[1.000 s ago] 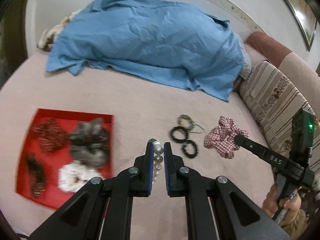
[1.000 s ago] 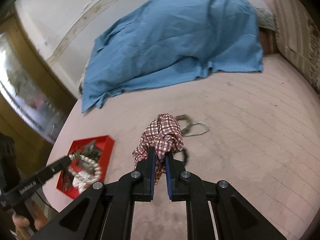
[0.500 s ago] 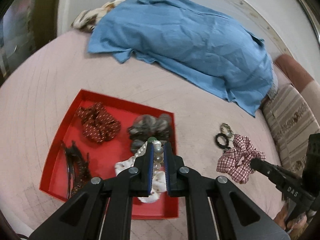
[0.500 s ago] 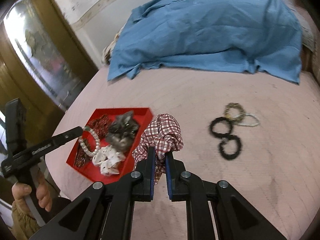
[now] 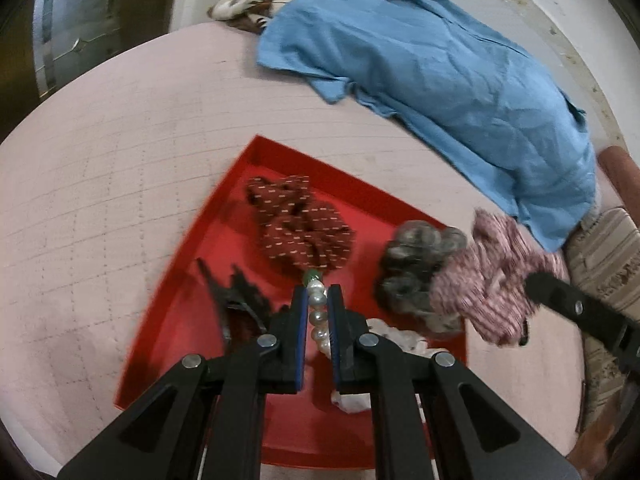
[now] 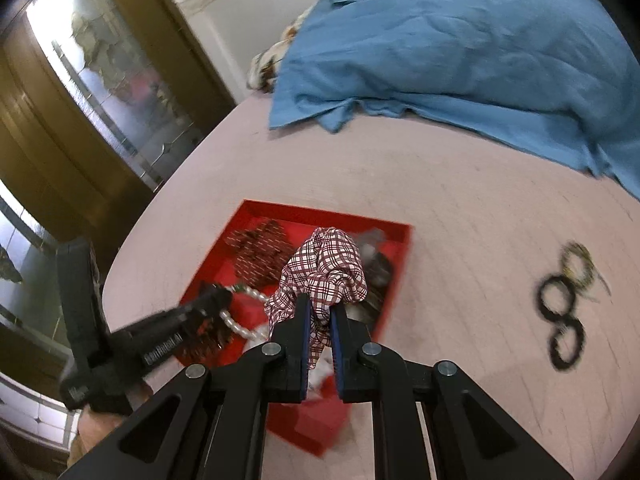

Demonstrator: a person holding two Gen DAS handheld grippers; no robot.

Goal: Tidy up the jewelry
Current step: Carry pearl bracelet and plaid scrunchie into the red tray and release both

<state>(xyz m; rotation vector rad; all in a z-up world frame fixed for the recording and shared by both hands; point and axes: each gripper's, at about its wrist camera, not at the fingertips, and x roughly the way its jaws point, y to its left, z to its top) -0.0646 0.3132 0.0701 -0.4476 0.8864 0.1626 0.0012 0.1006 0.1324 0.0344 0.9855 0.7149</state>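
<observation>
Red tray [image 5: 256, 152] on the pink bed [image 5: 120, 152], near its left edge. Inside: dark red dotted scrunchie [image 5: 304, 228] toward the far side, grey scrunchie [image 5: 416, 268] at the right, white scrunchie [image 5: 400, 338] at the near right, dark hair claw [image 5: 236, 296] at the near left.

Left gripper [image 5: 318, 300] clenched on a pearl bracelet [image 5: 318, 312] with a green bead at its far end, held over the middle of the tray; fingers nearly together, only the pearls between them. In the right wrist view, bracelet loop [image 6: 240, 320] hanging from those same fingers above the tray's near left part.

Right gripper [image 6: 319, 312] clamped on a red-and-white plaid scrunchie [image 6: 326, 268], fingers pinching its near fold, cloth bunched above the tray's right half [image 6: 404, 232]. From the left wrist view, plaid scrunchie [image 5: 492, 280] just beside the grey one, right at the tray's edge.

On the bed well to the right of the tray: two black hair ties [image 6: 560, 320] touching each other, with a yellowish band [image 6: 578, 264] at their far end, all blurred.

Blue cloth [image 6: 460, 48] covering the far bed. White scrunchie mostly hidden behind the left fingers; hair claw partly cut off too. Tray's near corner blurred in the right view.
</observation>
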